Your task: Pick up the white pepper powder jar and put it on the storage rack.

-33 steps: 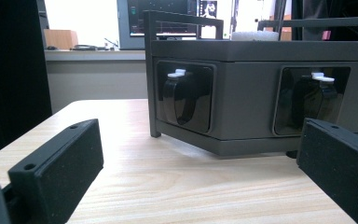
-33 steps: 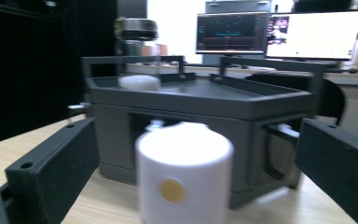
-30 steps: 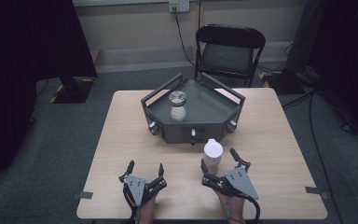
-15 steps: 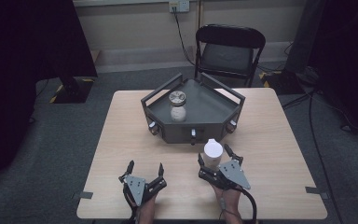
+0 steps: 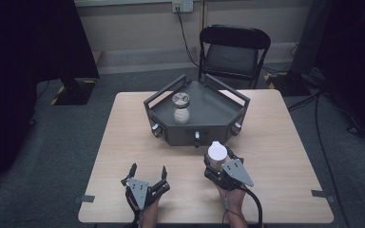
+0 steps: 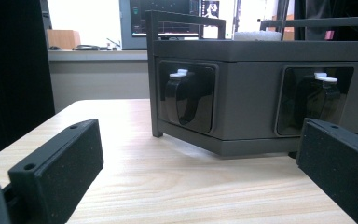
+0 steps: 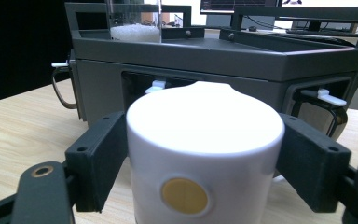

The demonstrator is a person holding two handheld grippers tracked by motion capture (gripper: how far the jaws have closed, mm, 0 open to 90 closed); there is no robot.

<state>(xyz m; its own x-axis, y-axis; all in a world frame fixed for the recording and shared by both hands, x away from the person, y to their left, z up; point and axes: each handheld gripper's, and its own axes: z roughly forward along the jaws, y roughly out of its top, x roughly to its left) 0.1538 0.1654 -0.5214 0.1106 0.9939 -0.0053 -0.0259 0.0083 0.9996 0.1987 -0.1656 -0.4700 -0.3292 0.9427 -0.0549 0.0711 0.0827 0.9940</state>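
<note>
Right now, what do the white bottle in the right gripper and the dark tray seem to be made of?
White bottle: probably plastic, smooth with a soft sheen, opaque, with a round yellowish mark on its side. Dark tray: looks like matte grey painted metal or hard plastic, with flat panels, straight rails and visible screws.

Light falls from overhead onto the pale desk (image 5: 123,142), which is evenly lit, while the floor and walls around it sink into near black. The dark tray (image 5: 197,124) casts a soft short shadow on the desk at its foot. In the right gripper view the white bottle (image 7: 205,154) glares (its top nearly blown out) and is soft-focused; bright windows behind the tray overexpose.
</note>
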